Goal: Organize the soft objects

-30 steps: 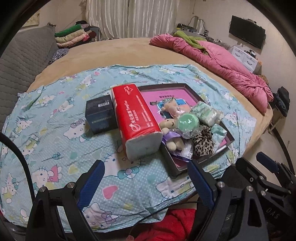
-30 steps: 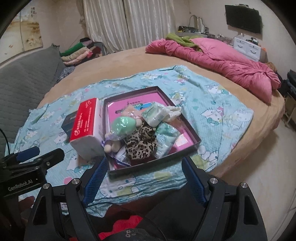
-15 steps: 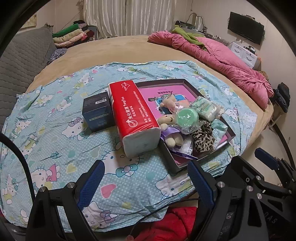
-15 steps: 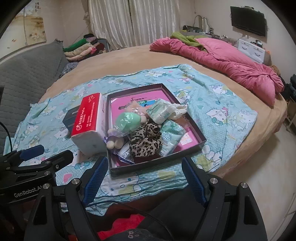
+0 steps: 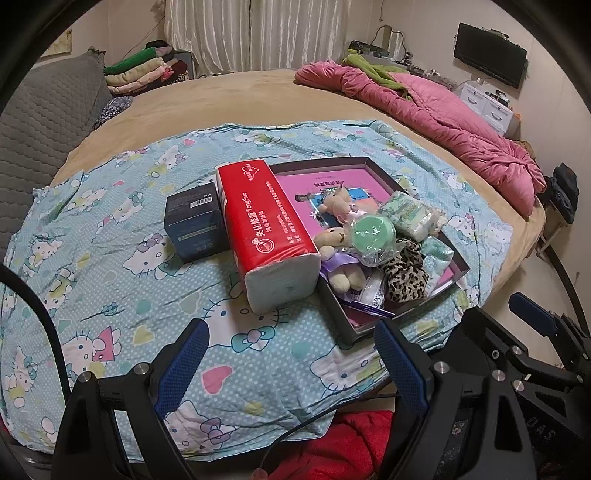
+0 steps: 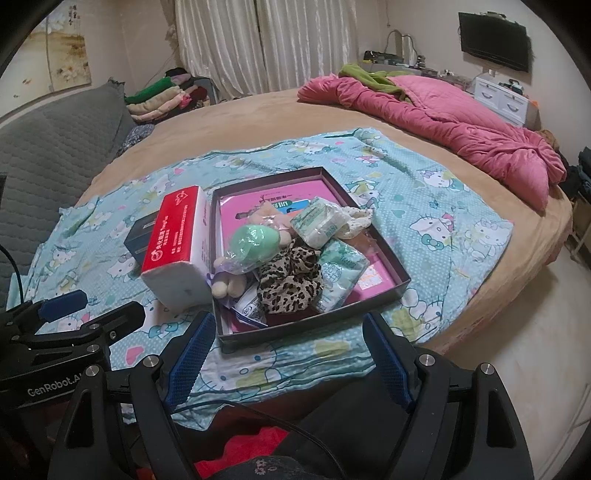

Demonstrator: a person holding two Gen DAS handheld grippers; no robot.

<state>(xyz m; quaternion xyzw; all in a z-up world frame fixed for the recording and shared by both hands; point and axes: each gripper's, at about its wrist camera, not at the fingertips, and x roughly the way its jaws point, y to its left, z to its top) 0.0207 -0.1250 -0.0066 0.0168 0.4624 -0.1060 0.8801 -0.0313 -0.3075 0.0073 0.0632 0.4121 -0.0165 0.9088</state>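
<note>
A shallow dark box (image 6: 400, 286) (image 5: 456, 271) lies on a blue cartoon-print sheet (image 5: 122, 229) on the round bed. It holds small teddy bears (image 5: 345, 275) (image 6: 226, 286), a green round pouch (image 5: 371, 234) (image 6: 255, 240), a leopard-print cloth (image 5: 404, 273) (image 6: 288, 284) and tissue packs (image 5: 408, 216) (image 6: 317, 223). A red tissue pack (image 5: 264, 232) (image 6: 173, 240) lies along the box's left side, a dark blue box (image 5: 194, 225) beyond it. My left gripper (image 5: 290, 354) hangs open in front of the red pack, empty. My right gripper (image 6: 286, 349) hangs open before the dark box's near edge, empty.
A pink quilt (image 6: 447, 125) lies along the bed's far right. Folded clothes (image 6: 162, 99) are stacked at the back left by a grey quilted sofa (image 6: 44, 140). A white drawer unit (image 6: 504, 99) and wall screen (image 6: 493, 35) stand at the right. Red fabric (image 5: 332, 446) is below the grippers.
Both views have shifted slightly, so the box and tissue pack sit a little lower and nearer in the frames. Both grippers stay open and empty.
</note>
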